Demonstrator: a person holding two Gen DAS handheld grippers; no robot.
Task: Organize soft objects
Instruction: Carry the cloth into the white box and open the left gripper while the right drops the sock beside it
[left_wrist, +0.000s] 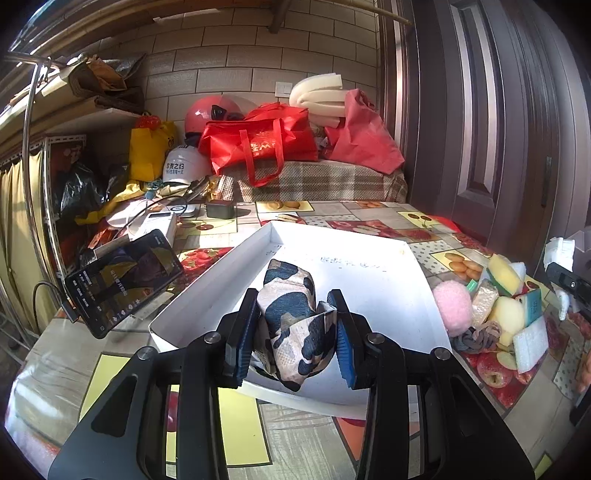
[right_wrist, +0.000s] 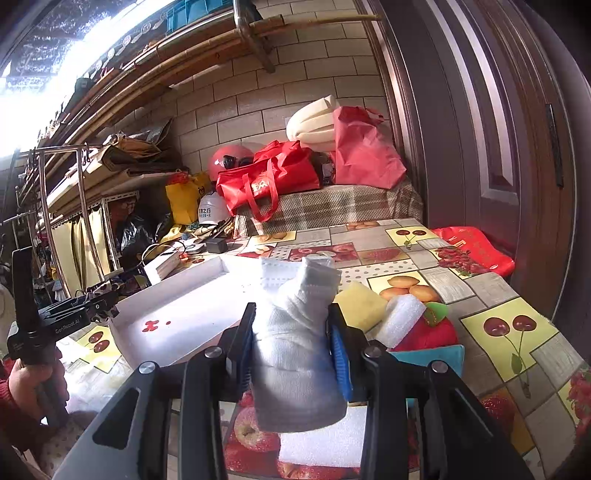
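Note:
My left gripper is shut on a soft pouch with a dark and beige camouflage pattern. It holds the pouch over the near part of a shallow white tray on the fruit-print table. In the right wrist view my right gripper is shut on a rolled white sock, which stands up between the blue pads. It is to the right of the same tray, above the table's near edge. Beside the tray lies a pile of soft items: a pink pompom, sponges and a knotted rope.
A phone leans on a stand left of the tray, with cables and a small white box behind it. Red bags and helmets fill the back. A brown door runs along the right. A yellow sponge, white foam and a red plush lie by the right gripper.

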